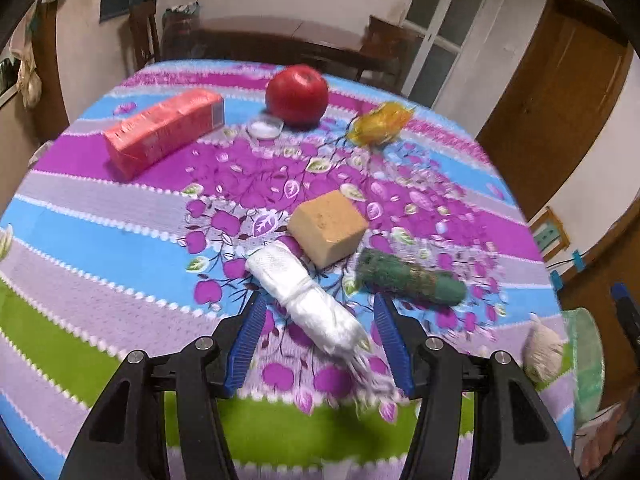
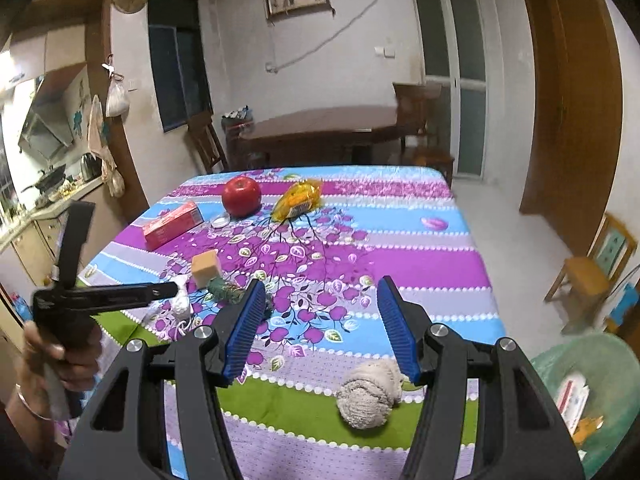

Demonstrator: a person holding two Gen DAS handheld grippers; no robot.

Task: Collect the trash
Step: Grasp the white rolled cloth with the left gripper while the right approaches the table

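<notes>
My left gripper (image 1: 320,312) is open, its blue pads either side of a rolled white plastic bag (image 1: 304,296) lying on the flowered tablecloth (image 1: 120,248). A tan sponge block (image 1: 326,226) and a green roll (image 1: 408,278) lie just beyond it. A yellow wrapper (image 1: 378,124), a red carton (image 1: 164,130), a small white lid (image 1: 264,127) and a red apple (image 1: 297,94) lie farther back. My right gripper (image 2: 320,300) is open and empty above the table's near edge, with a beige cloth ball (image 2: 370,394) below it. The left gripper (image 2: 168,290) shows at left in the right wrist view.
A green bin (image 2: 600,360) with some trash in it stands at the table's right side on the floor; it also shows in the left wrist view (image 1: 586,364). A wooden chair (image 2: 588,276) stands to the right. A dark dining table (image 2: 320,128) is behind.
</notes>
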